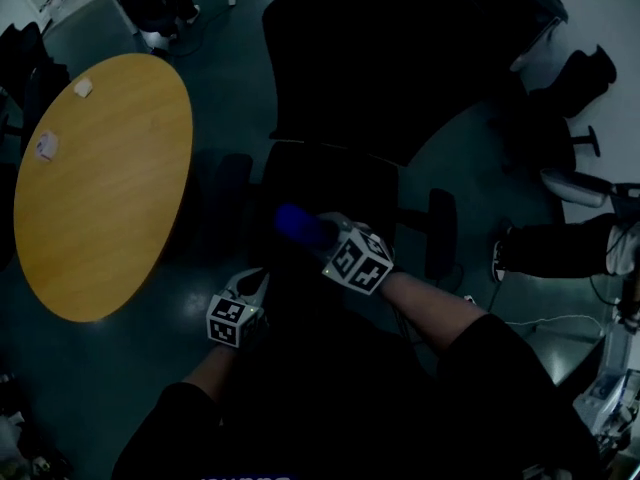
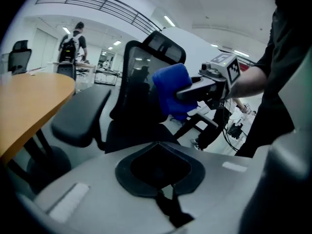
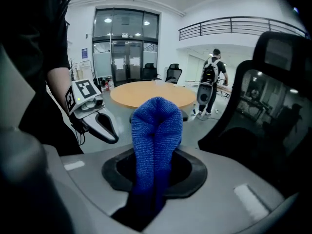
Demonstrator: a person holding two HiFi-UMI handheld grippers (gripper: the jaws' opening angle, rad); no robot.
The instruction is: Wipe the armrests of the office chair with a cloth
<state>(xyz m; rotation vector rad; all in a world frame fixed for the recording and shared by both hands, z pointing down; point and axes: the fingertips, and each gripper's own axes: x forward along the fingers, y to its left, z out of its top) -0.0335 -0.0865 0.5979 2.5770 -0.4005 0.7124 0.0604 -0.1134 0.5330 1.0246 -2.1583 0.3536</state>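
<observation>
Black office chair (image 1: 370, 68): stands right in front of the person, its seat below both grippers and its tall backrest facing them.
Wooden table (image 1: 100, 188): round and just left of the chair; two small pale items lie on it, too small to name.
Armrests: the left armrest (image 2: 80, 116) and the right armrest (image 1: 440, 230) flank the seat, and neither is touched by the cloth.
Right gripper (image 2: 183, 94): its jaws pinch the cloth, which bulges out past them.
Left gripper (image 3: 105, 126): its jaws are pressed together on nothing, low at the seat's front left.
Blue cloth (image 3: 156, 130): knitted and bunched, held in the air over the seat between the armrests.
Step in hand: probably bringing the cloth to an armrest; no wiping contact shows yet.
Next move: needs the cloth lowered flat onto one pad, then drawn along it.
Containers: none in view.
</observation>
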